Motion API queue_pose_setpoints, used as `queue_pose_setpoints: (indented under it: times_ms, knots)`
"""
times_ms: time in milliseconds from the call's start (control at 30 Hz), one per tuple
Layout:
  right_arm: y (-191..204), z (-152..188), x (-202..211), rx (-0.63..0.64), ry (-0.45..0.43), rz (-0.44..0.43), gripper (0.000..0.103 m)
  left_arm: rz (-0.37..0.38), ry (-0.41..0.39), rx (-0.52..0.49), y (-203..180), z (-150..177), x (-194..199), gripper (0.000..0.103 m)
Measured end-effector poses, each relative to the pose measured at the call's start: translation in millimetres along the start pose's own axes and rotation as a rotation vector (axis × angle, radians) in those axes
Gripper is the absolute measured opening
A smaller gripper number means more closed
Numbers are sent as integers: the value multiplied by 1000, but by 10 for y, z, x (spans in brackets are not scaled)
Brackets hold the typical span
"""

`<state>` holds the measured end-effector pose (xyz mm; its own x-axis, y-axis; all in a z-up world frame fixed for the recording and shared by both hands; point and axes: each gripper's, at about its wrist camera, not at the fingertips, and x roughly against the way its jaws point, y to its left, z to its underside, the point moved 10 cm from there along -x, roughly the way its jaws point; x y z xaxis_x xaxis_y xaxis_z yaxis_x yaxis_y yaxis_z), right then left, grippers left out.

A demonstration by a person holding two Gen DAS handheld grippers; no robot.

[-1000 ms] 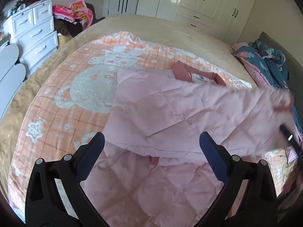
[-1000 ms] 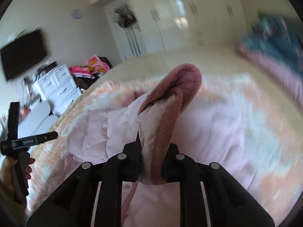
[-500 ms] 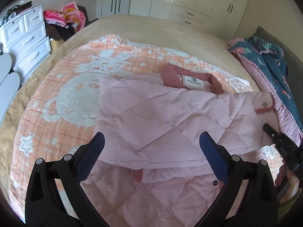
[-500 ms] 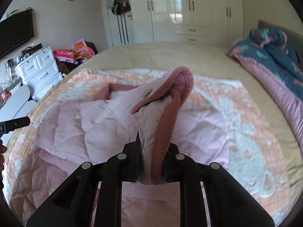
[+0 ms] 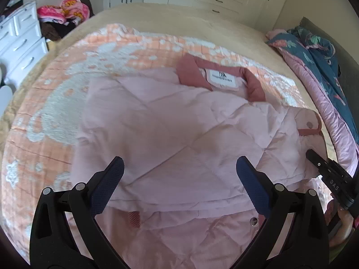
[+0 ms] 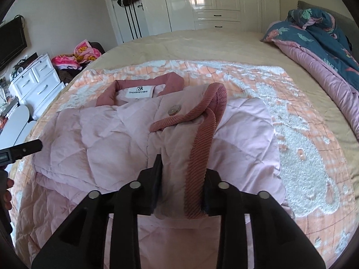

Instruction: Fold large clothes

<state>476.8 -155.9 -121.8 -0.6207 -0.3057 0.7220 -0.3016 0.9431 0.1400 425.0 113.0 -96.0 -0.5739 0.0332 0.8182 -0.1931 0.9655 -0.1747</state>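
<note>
Right gripper [image 6: 181, 192] jaws are opening, ribbed cuff [image 6: 197, 170] of pink jacket [image 6: 101, 134] between them; left gripper [image 5: 179, 179] gapes above it.

the sleeve [image 6: 170, 132], held up in the air a second ago, now lies folded across the jacket [image 6: 94, 134]. the right gripper [image 6: 181, 192], then clamped on the cuff [image 6: 199, 157], is opening with the cuff between its jaws. the left gripper [image 5: 179, 179] has come lower over the jacket.

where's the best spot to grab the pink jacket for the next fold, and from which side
Probably the near hem of the pink jacket, from the near side with the open left gripper: that edge lies flat and free, while the sleeves are folded across the body.
</note>
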Motion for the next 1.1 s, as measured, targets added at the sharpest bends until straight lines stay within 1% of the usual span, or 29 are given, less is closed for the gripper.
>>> queue_pose_setpoints:
  times_ms: [33, 67, 100, 133, 200, 267, 400, 467, 567, 600, 667, 700, 800, 900, 967, 1033, 1100]
  knots:
    - [-17, 2, 17, -2, -2, 17, 51, -3, 9, -2, 4, 10, -48, 94]
    - [-39, -8, 46, -6, -13, 37, 61, -10, 18, -5, 13, 24, -89, 94]
    - [-73, -26, 85, -15, -28, 58, 69, -21, 26, -8, 32, 34, -140, 94]
    - [-109, -51, 134, -36, -47, 69, 71, -30, 32, -8, 58, 45, -189, 94]
    - [-123, -85, 180, -68, -63, 44, 71, -38, 41, 2, 116, 77, -268, 94]
    - [-98, -122, 198, -60, -68, 42, 71, -38, 51, 13, 166, 103, -335, 94]
    - [211, -191, 183, 25, -76, -6, 71, -12, 61, 39, 231, 151, -449, 94]
    - [406, -194, 119, 74, -59, -31, 71, -12, 65, 32, 238, 178, -496, 95]
    - [662, -126, -64, 117, 4, -82, 71, 2, 57, 44, 265, 199, -521, 95]
    - [704, -83, -158, 128, 34, -74, 71, 4, 54, 46, 264, 197, -515, 95]
    - [732, 43, -327, 164, 101, -18, 71, 4, 42, 46, 267, 194, -491, 95]
    - [711, 149, -466, 180, 156, 24, 71, -2, 37, 45, 266, 200, -470, 95]
    - [665, 246, -620, 146, 177, 26, 74, -12, 21, 44, 270, 205, -379, 95]
    - [652, 258, -618, 127, 174, 27, 74, -14, 14, 44, 267, 215, -273, 95]
    - [645, 245, -519, 78, 161, -11, 75, -11, 11, 51, 279, 227, -195, 95]
    - [619, 229, -374, 22, 143, -61, 78, -7, 4, 48, 281, 226, -130, 95]
    - [589, 210, -251, 4, 128, -72, 85, -6, -3, 40, 269, 240, -43, 95]
